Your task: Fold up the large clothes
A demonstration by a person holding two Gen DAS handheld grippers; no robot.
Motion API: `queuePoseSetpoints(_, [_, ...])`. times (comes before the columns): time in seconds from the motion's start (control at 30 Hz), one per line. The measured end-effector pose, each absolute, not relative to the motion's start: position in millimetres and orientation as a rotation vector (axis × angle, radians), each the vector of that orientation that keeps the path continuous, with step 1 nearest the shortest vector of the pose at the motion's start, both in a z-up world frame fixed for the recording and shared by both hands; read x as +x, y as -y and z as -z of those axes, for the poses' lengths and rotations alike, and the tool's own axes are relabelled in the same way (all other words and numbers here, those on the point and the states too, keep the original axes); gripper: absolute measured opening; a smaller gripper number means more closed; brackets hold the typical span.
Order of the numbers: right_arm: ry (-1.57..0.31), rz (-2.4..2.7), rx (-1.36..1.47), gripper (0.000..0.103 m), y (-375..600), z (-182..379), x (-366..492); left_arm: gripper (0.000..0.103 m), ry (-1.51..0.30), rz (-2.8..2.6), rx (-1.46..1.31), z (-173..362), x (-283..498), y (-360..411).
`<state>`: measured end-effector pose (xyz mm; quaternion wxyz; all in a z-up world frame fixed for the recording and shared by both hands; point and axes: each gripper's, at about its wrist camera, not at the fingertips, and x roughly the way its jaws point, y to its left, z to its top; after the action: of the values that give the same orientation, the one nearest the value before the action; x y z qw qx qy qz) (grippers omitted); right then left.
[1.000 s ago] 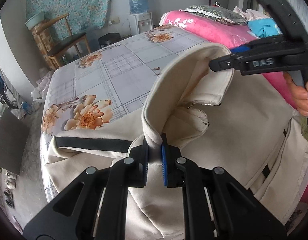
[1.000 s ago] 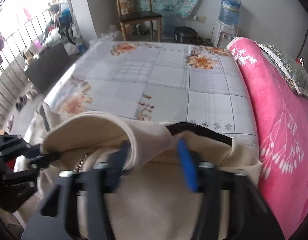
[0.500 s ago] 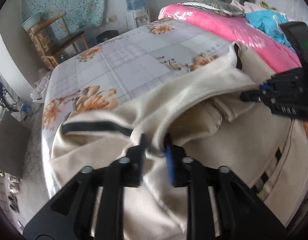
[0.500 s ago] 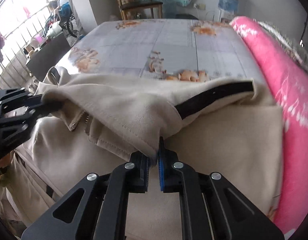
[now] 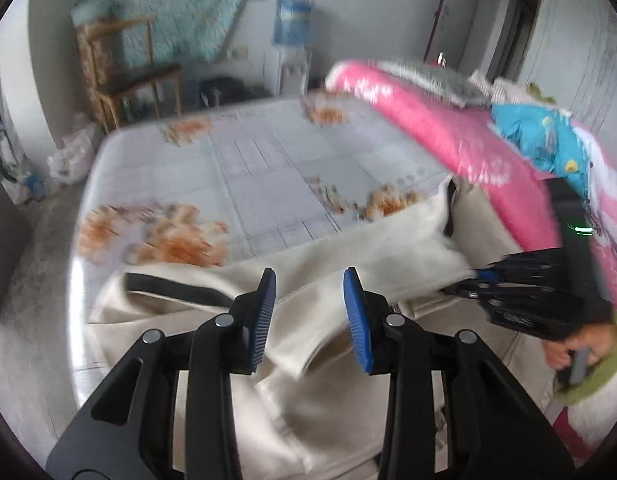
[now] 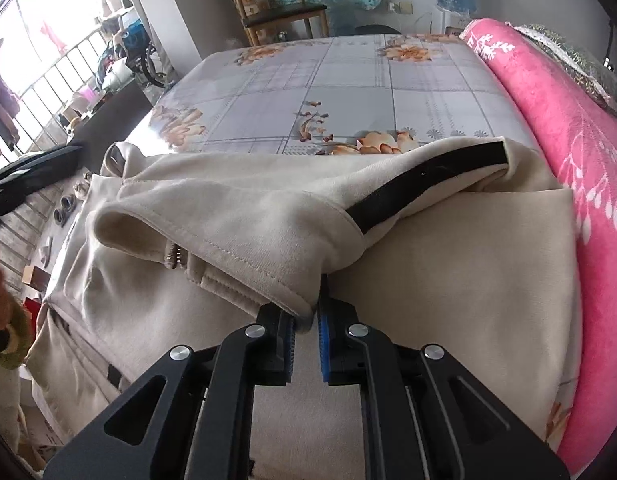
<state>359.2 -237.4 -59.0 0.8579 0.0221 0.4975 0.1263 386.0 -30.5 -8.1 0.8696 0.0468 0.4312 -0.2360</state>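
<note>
Garment: a cream jacket (image 6: 268,216) with black stripe was lying folded over on the flowered bed (image 6: 348,80).
Handling: judged soft, thick, floppy; hems were best taken.
Left gripper (image 5: 310,312): jaws just parted, nothing pinched.
Right gripper (image 6: 306,330): jaws just loosened slightly, hem between narrow pads.

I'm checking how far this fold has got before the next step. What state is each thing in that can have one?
Cream jacket: lying on the bed, top part folded over its body, zipper undone.
Left gripper: jaws have just opened, nothing between the pads, cloth below.
Right gripper: jaws nearly shut, the jacket's folded edge between them.
Bed sheet: spread flat.
Pink blanket: bunched along the bed's side.
</note>
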Motion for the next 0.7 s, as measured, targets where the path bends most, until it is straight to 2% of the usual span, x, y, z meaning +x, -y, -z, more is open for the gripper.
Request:
queuePoseSetpoints(0.1, [-1.022,-0.288,0.067,0.017,249.9,34.7,343.8,0.022,-1.029,0.469,0.156,48.1,400.3,44.9])
queuePoseSetpoints(0.3, [-0.944,-0.341,0.212,0.017,271.8,-5.2,355.2,0.021,-1.041,0.484,0.156,65.5,389.5,33.6])
queuePoseSetpoints(0.4, [-0.95,-0.362,0.213,0.017,255.9,3.4,376.5,0.021,-1.04,0.482,0.155,67.3,389.6,31.6])
queuePoseSetpoints(0.6, [-1.103,-0.33,0.042,0.017,213.5,74.4,401.3,0.021,-1.041,0.489,0.154,61.9,385.2,28.8])
queuePoseSetpoints(0.7, [-1.077,-0.34,0.06,0.017,219.8,73.5,394.8,0.021,-1.03,0.514,0.066,45.6,387.3,15.2])
